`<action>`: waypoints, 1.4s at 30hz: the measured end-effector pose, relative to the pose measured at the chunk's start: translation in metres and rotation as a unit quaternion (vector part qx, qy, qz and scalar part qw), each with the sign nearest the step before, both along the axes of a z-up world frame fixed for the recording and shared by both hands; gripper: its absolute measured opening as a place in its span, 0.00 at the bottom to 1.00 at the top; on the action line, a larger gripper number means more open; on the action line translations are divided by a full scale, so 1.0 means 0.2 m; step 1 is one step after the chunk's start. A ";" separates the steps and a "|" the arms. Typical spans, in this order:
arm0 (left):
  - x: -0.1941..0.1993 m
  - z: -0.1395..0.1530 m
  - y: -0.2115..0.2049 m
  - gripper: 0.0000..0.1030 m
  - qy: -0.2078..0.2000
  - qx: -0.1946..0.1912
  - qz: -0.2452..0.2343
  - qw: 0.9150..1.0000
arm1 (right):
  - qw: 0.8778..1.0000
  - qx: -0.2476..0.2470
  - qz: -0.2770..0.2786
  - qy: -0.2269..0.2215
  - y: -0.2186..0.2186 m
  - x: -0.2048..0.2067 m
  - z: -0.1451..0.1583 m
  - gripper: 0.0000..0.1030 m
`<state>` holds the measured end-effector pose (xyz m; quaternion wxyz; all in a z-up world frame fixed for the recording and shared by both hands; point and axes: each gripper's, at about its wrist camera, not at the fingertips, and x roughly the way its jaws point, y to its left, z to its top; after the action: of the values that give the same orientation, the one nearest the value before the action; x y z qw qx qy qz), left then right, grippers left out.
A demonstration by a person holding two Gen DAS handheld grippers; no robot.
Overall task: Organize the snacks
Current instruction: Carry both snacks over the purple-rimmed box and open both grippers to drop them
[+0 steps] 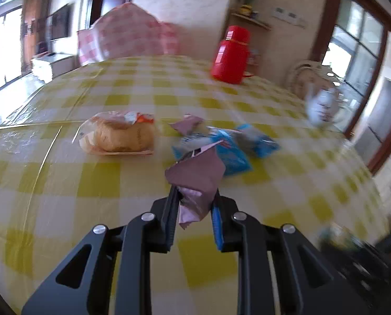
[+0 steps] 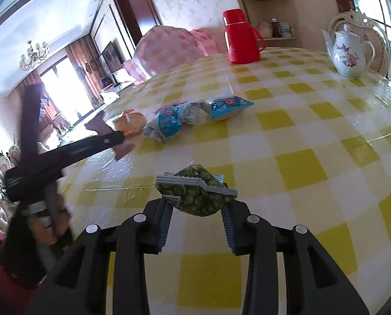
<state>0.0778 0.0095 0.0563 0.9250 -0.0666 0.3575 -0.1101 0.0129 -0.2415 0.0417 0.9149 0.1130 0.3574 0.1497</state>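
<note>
white qr label on green snack packet [image 2: 198, 197]

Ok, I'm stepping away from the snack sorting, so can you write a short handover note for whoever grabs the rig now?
Left claw: shut on a mauve packet, lifted off the table.
Right claw: shut on a green packet.
Lying loose on the table: a bun in a wrapper, two blue packets, another mauve packet.
Done: two packets picked up.
Left: place both, then sort the rest.

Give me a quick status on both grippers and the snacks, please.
Left gripper shut on purple packet. Right gripper shut on green packet. Bread and blue packets on table. Nothing in the way.
</note>
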 end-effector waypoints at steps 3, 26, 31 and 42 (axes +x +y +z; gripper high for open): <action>-0.13 0.05 0.01 0.22 0.000 0.004 -0.026 1.000 | 1.000 0.003 0.002 0.003 0.01 -0.01 -0.01 0.34; -0.84 0.01 0.56 0.24 0.031 0.035 -0.033 0.998 | 0.994 0.004 0.109 -0.009 0.59 -0.43 0.05 0.34; -0.97 0.04 0.66 0.24 0.018 0.051 -0.029 0.998 | 0.989 -0.003 0.147 -0.018 0.77 -0.54 0.08 0.34; -1.24 0.11 1.06 0.24 0.011 0.068 0.011 0.998 | 0.972 -0.026 0.227 -0.045 1.19 -0.80 0.17 0.34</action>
<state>-0.1712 0.2220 0.0787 0.9245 -0.0084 0.3737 -0.0748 -0.1480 -0.0037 0.0750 0.8746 -0.0018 0.3360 0.3495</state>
